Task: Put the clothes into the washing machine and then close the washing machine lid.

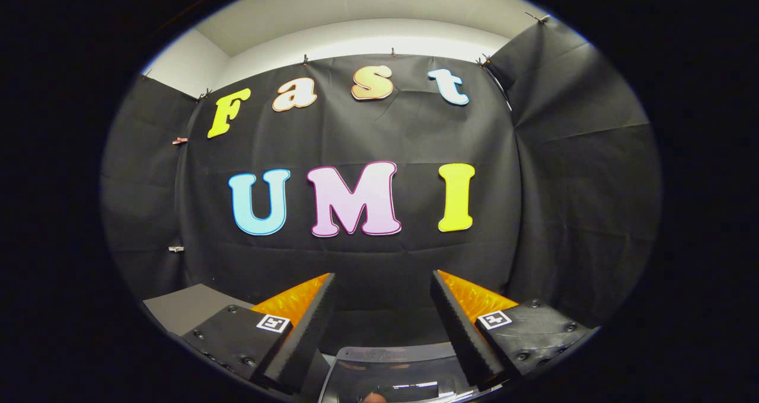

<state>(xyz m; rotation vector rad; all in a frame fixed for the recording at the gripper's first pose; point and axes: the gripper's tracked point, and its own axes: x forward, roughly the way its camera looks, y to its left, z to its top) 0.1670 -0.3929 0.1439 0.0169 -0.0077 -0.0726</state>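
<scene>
Two fingers of the hand-held gripper [382, 308] stood apart with nothing between them, aimed at the booth wall. Just below them showed a translucent lid [394, 364], probably the washing machine's, raised. No garment was in sight; clothes would likely be light, limp and easily bunched, best pinched at a thick fold.

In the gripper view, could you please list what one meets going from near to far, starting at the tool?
Open tool with nothing between its fingers → translucent washing machine lid low between the fingers → grey surface beside the left finger → black cloth wall → white wall above the cloth.
</scene>
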